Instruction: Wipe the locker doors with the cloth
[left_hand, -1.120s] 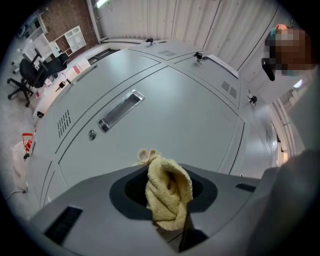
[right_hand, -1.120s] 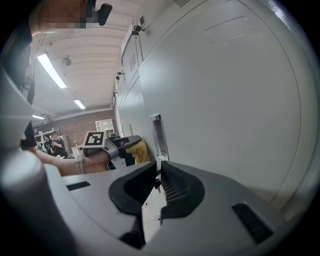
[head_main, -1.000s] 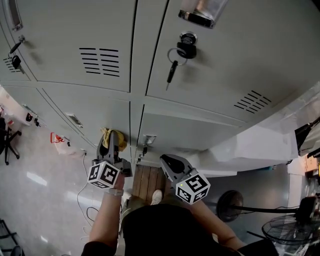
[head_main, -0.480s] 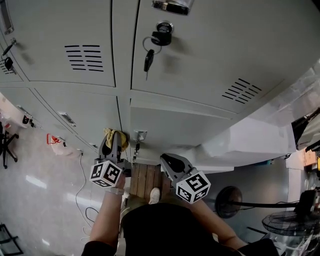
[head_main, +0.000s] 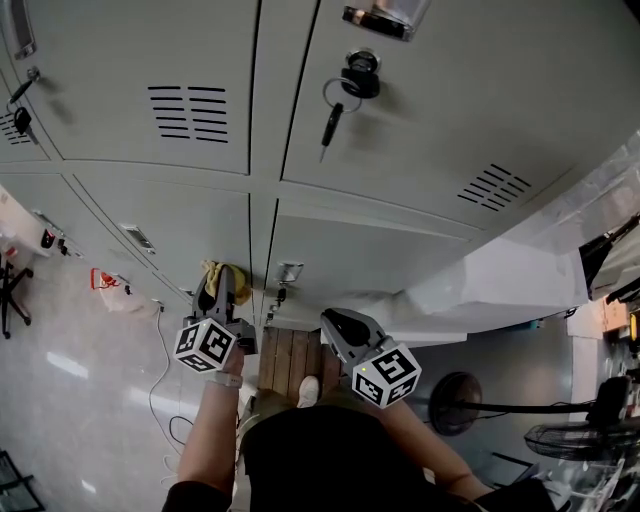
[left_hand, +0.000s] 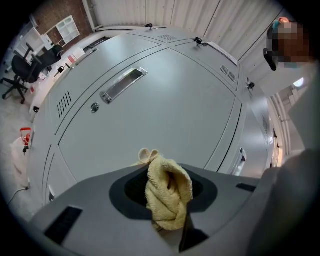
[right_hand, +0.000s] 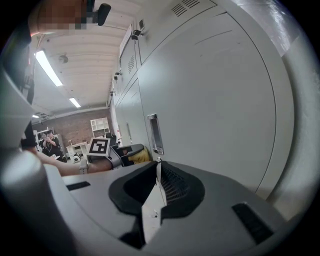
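A crumpled yellow cloth (left_hand: 168, 194) is pinched in my left gripper (left_hand: 167, 212), which is shut on it. In the head view this gripper (head_main: 222, 283) holds the cloth (head_main: 210, 270) close to a lower grey locker door (head_main: 180, 225); I cannot tell if the cloth touches it. The left gripper view faces that door (left_hand: 160, 115) and its recessed handle (left_hand: 122, 85). My right gripper (head_main: 330, 320) hangs beside the left one, shut with nothing in it (right_hand: 157, 167), next to another locker door (right_hand: 215, 100).
A key (head_main: 331, 122) hangs from a lock on the upper right door. A white ledge (head_main: 500, 290) juts out at right, with a fan (head_main: 575, 455) on the floor below. Wooden slats (head_main: 295, 362) lie underfoot. An office chair (left_hand: 20, 70) and a red-marked bag (head_main: 108, 280) stand at left.
The head view swung left and then back right. Both grippers keep almost the same places, and the cloth stays in the left one.
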